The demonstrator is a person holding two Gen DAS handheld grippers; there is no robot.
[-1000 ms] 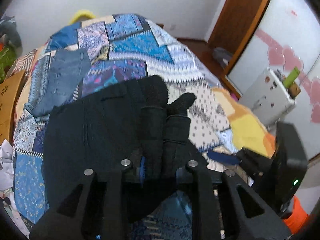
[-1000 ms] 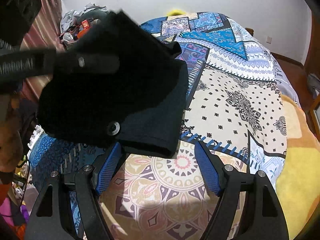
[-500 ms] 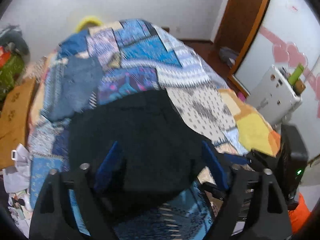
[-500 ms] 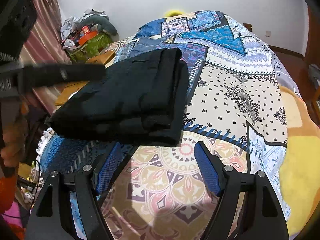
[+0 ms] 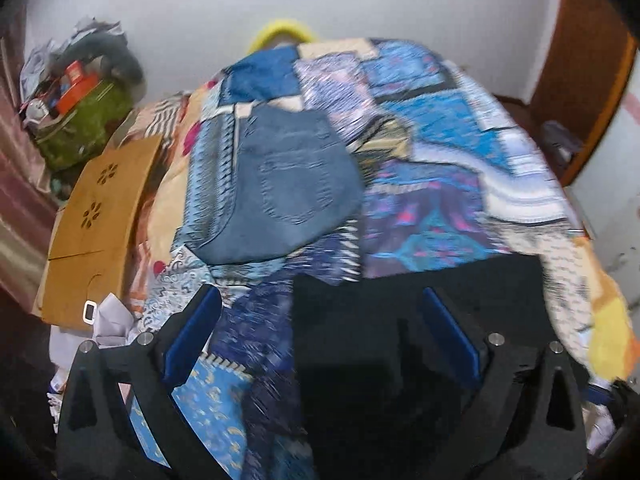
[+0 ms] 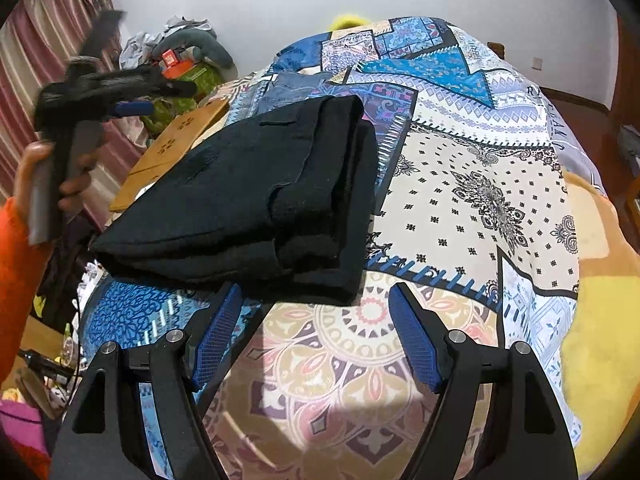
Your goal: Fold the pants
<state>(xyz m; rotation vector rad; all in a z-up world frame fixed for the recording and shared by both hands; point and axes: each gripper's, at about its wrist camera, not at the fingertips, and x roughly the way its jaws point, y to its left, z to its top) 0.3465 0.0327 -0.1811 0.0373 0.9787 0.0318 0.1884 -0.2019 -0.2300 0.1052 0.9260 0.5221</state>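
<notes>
Right gripper (image 6: pixel 312 344) sat at the bottom centre of the right wrist view, blue pads spread a good way apart with nothing between them — only bedspread (image 6: pixel 480 208) showing in the gap. Just above its tips lay the black pants (image 6: pixel 256 200), folded into a thick rectangular bundle across the middle-left of the frame, resting flat on the patterned cover.

Left gripper (image 5: pixel 320 344) filled the bottom of the left wrist view, jaws opening toward their widest and gripping nothing; pants (image 5: pixel 420 320) appeared there only as a dark, blurred mass at lower right, behind and around the right-hand finger. Seen too at upper left of the right wrist view, motion-smeared, carried by a hand (image 6: pixel 60 176) in an orange sleeve, well apart from the bundle.

Judged soft and limp, of moderate weight, not fragile and not slippery — several layers stacked, so prone to sliding apart or sagging if lifted by one layer alone. Best taken at the thick folded edge on the right side of the bundle, pinching all layers together, or supported at two opposite edges.

Further up the frame, folded blue jeans (image 5: pixel 288 188) lay on the cover, with a wooden board (image 5: pixel 100 216) at the left edge.
</notes>
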